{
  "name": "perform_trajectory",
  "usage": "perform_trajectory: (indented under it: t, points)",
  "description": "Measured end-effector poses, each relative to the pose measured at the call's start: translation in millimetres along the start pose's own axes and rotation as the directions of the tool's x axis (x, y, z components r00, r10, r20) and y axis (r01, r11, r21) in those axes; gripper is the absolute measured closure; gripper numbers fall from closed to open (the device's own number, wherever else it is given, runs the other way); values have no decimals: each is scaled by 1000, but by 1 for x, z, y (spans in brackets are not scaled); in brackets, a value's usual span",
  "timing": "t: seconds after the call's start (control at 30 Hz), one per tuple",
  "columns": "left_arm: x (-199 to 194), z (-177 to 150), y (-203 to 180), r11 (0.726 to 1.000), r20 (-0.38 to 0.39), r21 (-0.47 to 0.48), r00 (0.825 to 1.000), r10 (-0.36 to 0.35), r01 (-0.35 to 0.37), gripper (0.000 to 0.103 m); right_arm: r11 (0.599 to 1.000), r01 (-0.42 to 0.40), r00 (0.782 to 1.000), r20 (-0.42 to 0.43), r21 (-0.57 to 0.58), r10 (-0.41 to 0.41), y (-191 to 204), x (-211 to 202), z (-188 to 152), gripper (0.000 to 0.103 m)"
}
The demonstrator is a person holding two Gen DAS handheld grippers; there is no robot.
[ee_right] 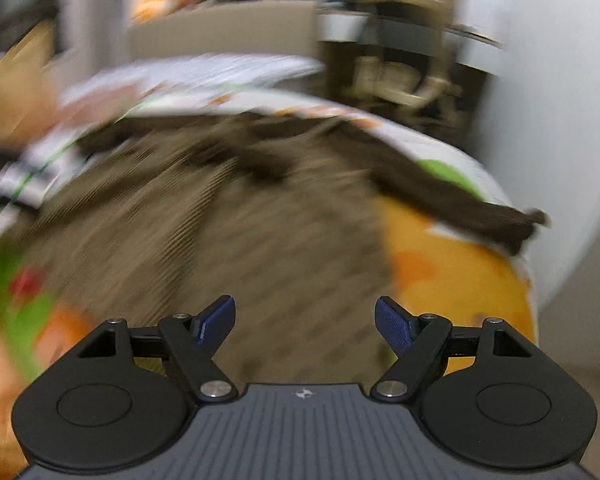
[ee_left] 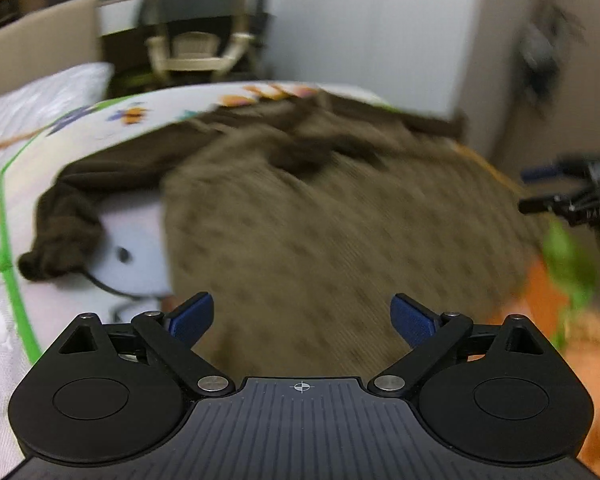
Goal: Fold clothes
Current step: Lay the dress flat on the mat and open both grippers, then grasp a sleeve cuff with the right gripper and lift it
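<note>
While both tongs, left [ee_left: 302, 318] and right [ee_right: 305, 320], gape wide and empty, the soft, floppy sweater [ee_left: 320, 220] looks best pinched at a sleeve [ee_left: 56, 228] cuff.

You have a bed [ee_left: 112, 128] covered in a white sheet printed with cartoon shapes in orange and green. Directly on it lies a brown sweater [ee_left: 308, 216], spread out with its darker sleeves [ee_left: 64, 224] flung sideways.

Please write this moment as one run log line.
left gripper: open, empty | right gripper: open, empty | brown sweater: spread on printed bed cover, unfolded | views: blurred
</note>
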State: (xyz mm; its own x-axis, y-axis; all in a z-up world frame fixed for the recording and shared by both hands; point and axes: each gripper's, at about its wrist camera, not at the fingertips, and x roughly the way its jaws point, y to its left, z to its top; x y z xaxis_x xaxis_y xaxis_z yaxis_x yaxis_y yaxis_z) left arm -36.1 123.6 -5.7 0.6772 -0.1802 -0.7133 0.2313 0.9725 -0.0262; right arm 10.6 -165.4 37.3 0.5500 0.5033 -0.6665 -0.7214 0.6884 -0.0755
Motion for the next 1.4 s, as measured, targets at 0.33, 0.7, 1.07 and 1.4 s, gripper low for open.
perform_trajectory:
  t: [0.33, 0.7, 1.07, 1.4]
  points:
    - [11, -28, -28, 988, -63, 96, 990, 125, -119, 4, 949, 231, 969, 136, -213, -205, 67, 10, -5, 27]
    - [-19, -21, 22, 980, -15, -121, 987, 157, -158, 4, 985, 170, 963, 215, -34, -159, 9, -44, 4, 28]
    - [12, 28, 106, 892, 35, -337, 942, 333, -302, 4, 998, 67, 974, 219, -12, -62, 11, 11, 39, 21]
    - [49, 56, 151, 788, 173, -614, 982, 70, 51, 4, 882, 54, 987, 110, 468, -119, -98, 88, 77, 21]
